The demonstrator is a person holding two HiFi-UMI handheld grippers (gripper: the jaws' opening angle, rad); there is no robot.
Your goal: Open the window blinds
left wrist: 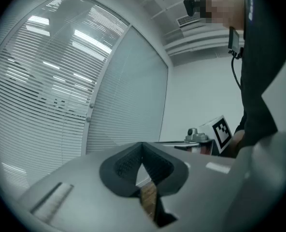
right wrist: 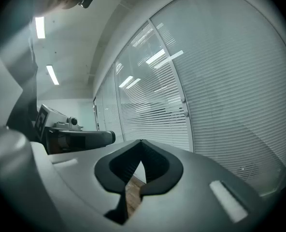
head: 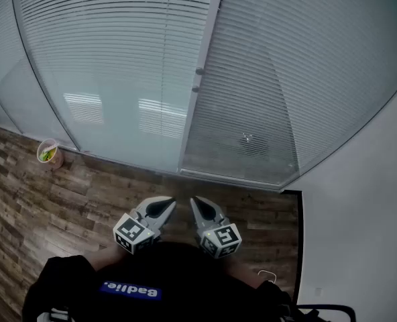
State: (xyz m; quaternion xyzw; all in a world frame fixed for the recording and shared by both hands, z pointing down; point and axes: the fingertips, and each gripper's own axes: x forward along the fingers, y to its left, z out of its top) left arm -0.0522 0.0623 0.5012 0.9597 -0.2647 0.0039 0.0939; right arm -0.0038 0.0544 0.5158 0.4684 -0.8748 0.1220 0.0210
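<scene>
The person is standing on the wooden floor (head: 64,206) and facing a glass partition. The window blinds (head: 118,52) are hanging lowered behind its panes, filling the far side of the head view from the top edge down to the partition's base. Two small knobs (head: 198,79) are sitting on the frame (head: 208,39) between the panes.

The left gripper (head: 165,205) and the right gripper (head: 198,205) are being held side by side, close to the person's body and well apart from the blinds. Each one's jaws are pressing together at the tips, with nothing between them.

A small cup (head: 47,153) is standing on the floor at the partition's base, near the left edge.
</scene>
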